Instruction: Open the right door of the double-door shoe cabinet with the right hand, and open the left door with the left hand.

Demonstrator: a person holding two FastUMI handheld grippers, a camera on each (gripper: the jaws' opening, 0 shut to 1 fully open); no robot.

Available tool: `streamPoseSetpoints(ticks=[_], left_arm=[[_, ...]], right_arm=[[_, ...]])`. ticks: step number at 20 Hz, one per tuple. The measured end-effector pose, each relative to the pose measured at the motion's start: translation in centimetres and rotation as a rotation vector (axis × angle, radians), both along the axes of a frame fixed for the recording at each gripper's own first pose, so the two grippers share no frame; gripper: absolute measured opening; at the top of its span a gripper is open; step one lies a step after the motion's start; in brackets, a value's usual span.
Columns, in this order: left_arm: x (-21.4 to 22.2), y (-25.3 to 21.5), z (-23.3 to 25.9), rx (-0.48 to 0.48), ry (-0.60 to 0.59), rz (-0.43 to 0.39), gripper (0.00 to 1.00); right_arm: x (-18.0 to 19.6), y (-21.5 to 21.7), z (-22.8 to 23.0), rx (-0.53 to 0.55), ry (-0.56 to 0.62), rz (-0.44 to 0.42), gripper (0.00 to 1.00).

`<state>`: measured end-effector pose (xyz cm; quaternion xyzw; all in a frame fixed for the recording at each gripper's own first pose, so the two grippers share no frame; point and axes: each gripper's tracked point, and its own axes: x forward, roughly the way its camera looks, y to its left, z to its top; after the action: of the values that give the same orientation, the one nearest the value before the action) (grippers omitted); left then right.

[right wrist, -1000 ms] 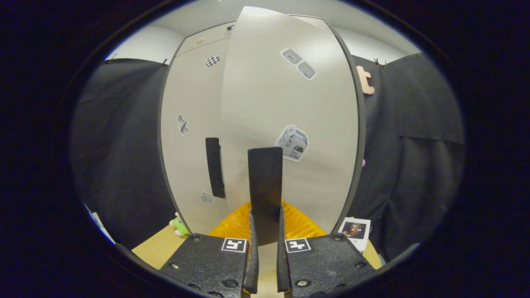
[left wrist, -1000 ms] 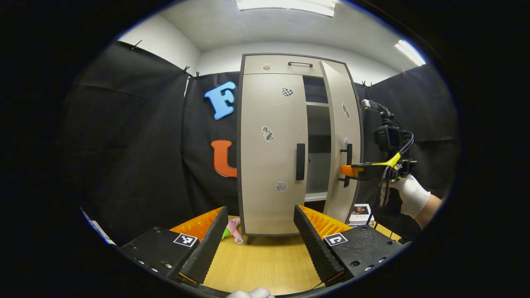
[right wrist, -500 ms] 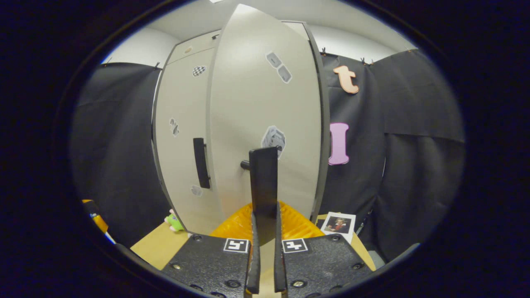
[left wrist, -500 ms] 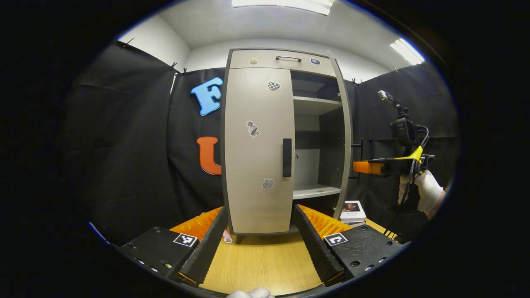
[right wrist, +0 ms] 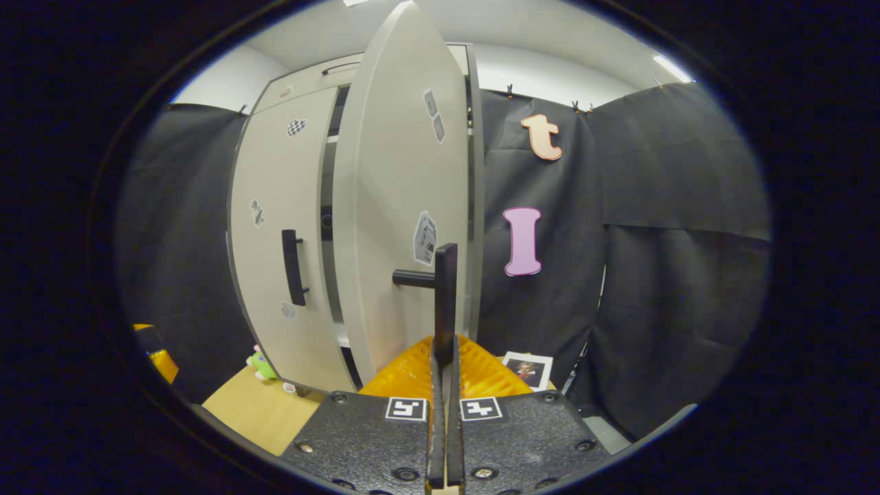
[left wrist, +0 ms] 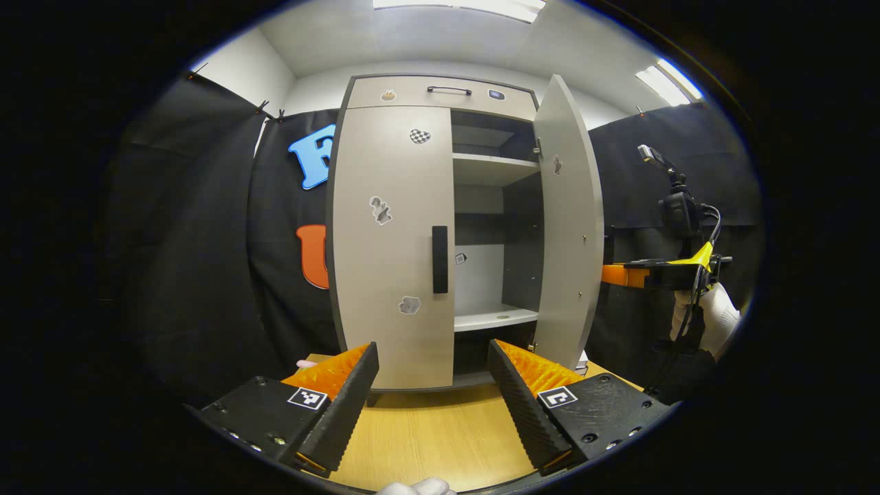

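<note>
Wooden worktop [left wrist: 440, 440]: right door [left wrist: 570, 234] now swung wide, my right hand-held gripper [right wrist: 443, 357] clamped on its handle [right wrist: 445, 295]; left hand-held gripper [left wrist: 433, 392] apart, left door [left wrist: 392, 240] next.

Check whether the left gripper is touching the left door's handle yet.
Apart. In the left gripper view the left gripper hangs open low over the table, with bare door panel between it and the handle.

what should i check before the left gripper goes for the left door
1. Right door swung open: ok.
2. Right gripper shut on right handle: ok.
3. Left door shut, to be opened: ok.
4. Left gripper open: ok.
5. Left handle unobstructed ahead: ok.
6. Left gripper at handle height: not ok, handle sits above fingers.
</note>
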<state>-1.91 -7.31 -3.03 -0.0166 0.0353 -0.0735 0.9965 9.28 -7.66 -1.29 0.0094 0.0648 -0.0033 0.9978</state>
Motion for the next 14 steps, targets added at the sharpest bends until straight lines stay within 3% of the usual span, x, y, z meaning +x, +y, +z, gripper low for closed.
streamPoseSetpoints(ticks=[1, 7, 14], left_arm=[[0.2, -0.9, 0.2, 0.004, -0.004, -0.006, 0.95], [0.9, -5.8, 1.7, 0.006, -0.013, -0.014, 0.95], [1.1, -9.9, 2.6, 0.020, 0.001, 0.051, 0.95]], right_arm=[[0.0, -0.9, 0.1, 0.002, -0.001, -0.003, 0.02], [0.5, -5.0, 0.1, 0.019, 0.008, 0.029, 0.04], [1.1, -5.8, -0.2, 0.065, 0.023, 0.157, 0.04]])
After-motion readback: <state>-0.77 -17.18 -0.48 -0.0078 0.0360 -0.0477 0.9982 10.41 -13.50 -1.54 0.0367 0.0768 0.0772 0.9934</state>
